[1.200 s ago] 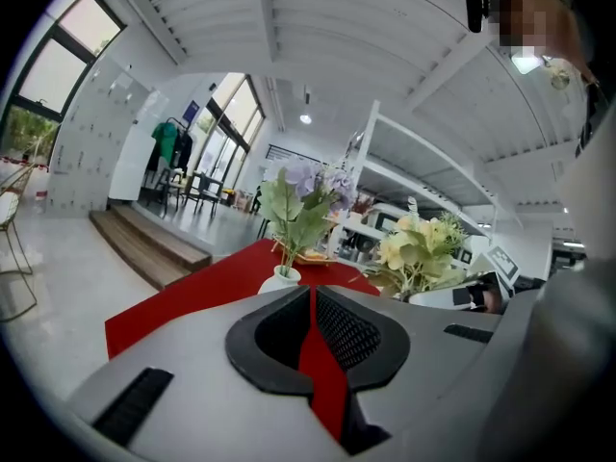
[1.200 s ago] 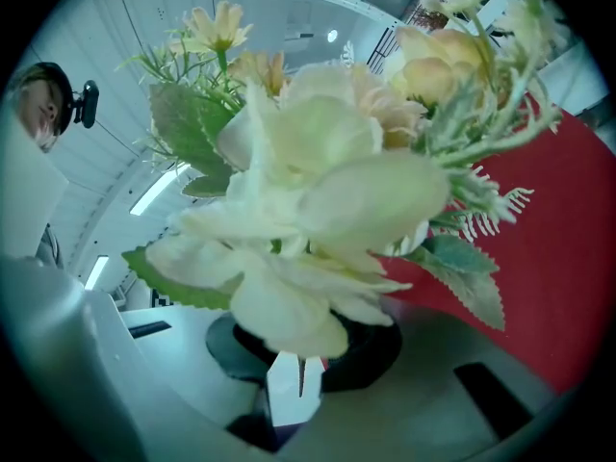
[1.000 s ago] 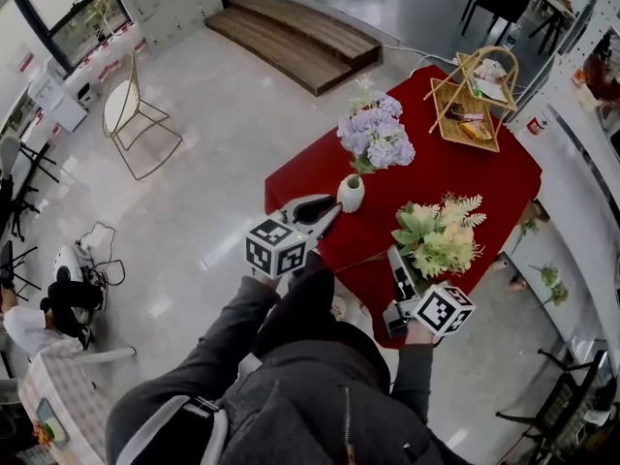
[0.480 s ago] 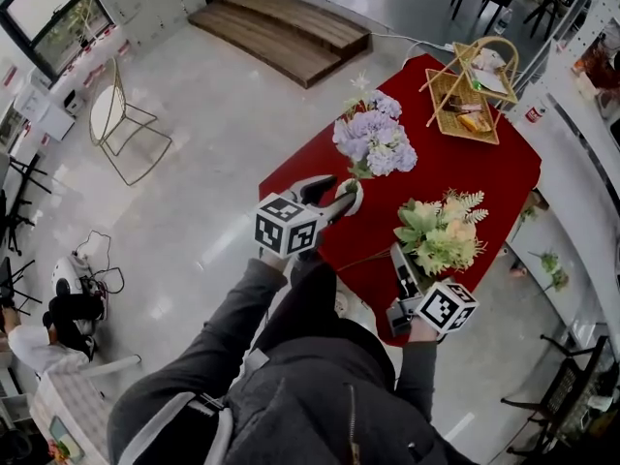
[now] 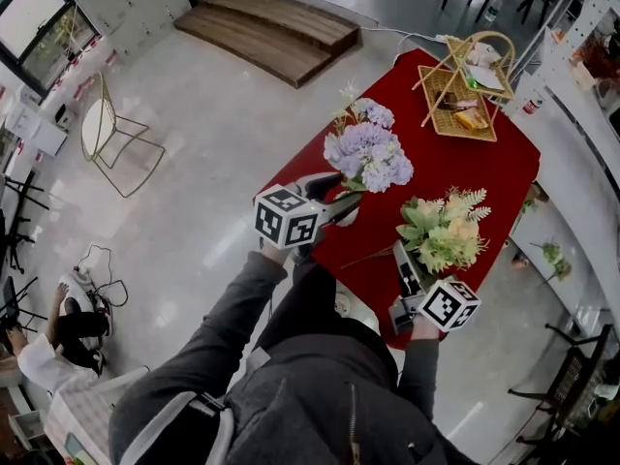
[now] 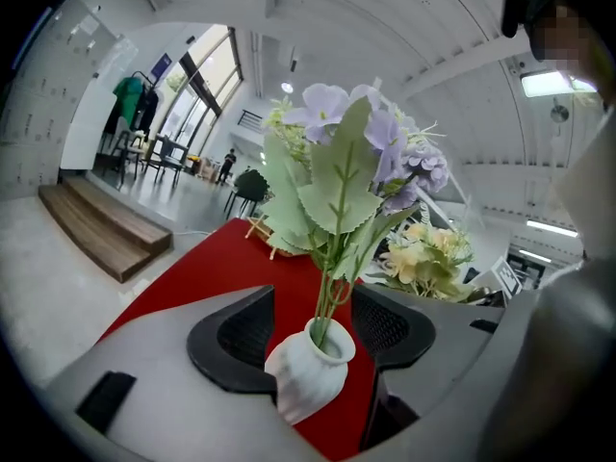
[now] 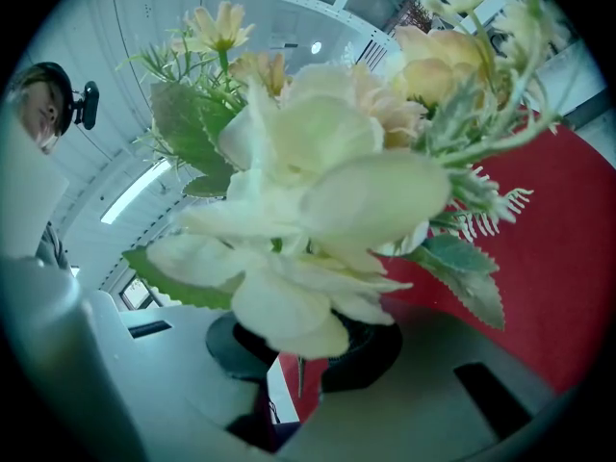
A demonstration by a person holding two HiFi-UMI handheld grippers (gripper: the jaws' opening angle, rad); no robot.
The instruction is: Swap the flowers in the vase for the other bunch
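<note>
Left tongs (image 5: 329,200) are spread wide, jaws just been opening, white vase (image 6: 308,378) upright between them; pads don't look clamped on it. Vase sits at the near-left edge of the red tabletop (image 5: 484,172), purple bunch (image 5: 370,153) still in it, stems running straight up. Left hand is nearest the vase. Right tongs (image 5: 402,260) are pinched on the thin stems of the cream bunch (image 5: 441,231), heads up, right of the vase and apart from it. Count: one vase, two bunches, two tongs, one wire basket (image 5: 465,90) at the far end. Likely next: close on the vase to steady it.
</note>
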